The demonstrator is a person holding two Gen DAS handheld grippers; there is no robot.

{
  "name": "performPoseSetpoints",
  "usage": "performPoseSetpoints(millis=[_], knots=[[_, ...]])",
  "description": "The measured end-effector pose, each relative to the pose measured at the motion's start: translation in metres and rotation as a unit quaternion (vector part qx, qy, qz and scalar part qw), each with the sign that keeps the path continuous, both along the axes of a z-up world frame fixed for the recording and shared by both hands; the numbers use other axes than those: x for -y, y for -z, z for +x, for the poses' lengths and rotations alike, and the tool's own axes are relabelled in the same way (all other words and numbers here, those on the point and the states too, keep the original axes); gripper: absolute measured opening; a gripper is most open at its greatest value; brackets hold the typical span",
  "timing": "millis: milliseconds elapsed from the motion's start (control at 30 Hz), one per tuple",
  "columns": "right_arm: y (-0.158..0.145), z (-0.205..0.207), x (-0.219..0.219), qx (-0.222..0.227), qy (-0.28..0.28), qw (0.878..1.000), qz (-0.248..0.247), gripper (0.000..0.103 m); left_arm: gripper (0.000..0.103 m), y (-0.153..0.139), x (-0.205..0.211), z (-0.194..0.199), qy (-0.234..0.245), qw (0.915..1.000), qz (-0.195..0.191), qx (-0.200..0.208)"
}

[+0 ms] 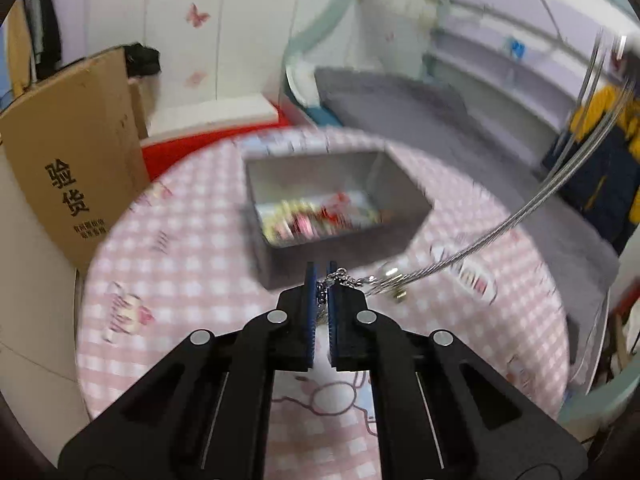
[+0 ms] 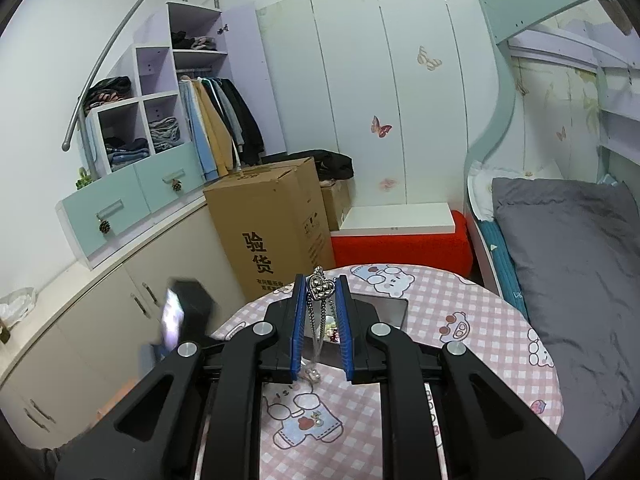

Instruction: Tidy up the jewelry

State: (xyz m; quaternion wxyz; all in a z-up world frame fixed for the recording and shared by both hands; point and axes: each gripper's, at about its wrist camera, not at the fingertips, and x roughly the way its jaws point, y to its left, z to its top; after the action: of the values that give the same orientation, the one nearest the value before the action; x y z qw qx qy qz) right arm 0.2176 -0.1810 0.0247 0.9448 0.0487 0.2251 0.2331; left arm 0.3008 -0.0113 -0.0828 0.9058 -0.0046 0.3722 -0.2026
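Where pads meet, necklace (image 1: 460,254) pinched.

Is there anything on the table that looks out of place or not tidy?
Yes. A small loose jewelry piece lies on the checked tablecloth, outside the metal box. The necklace is stretched between the left gripper and the right gripper, not yet stored.

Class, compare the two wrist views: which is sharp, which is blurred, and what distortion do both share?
Left wrist view: motion-smeared, the metal box and its contents streaked, only the left gripper crisp. Right wrist view: sharp throughout, heart pendant clear. Both show fisheye bending and dark corners.
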Motion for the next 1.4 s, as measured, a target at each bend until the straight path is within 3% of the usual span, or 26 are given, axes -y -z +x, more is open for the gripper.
performPoseSetpoints(millis=[267,567,1033,1400], knots=[[-0.006,0.009,-0.006,0.005,-0.002,1.0,-0.003,0.013,0.005,-0.064,-0.02,-0.008,0.008,0.9972,-0.052,0.052],[-0.011,0.033,-0.008,0.012,0.003,1.0,-0.001,0.013,0.005,-0.092,-0.022,0.015,0.006,0.9938,-0.075,0.083],[0.017,0.095,-0.018,-0.026,-0.002,1.0,0.0,0.013,0.005,-0.074,0.0,0.065,0.015,0.9953,-0.073,0.062],[0.071,0.119,-0.018,-0.1,-0.001,0.995,-0.006,0.013,0.005,-0.021,0.021,0.093,0.023,0.9989,-0.039,-0.009]])
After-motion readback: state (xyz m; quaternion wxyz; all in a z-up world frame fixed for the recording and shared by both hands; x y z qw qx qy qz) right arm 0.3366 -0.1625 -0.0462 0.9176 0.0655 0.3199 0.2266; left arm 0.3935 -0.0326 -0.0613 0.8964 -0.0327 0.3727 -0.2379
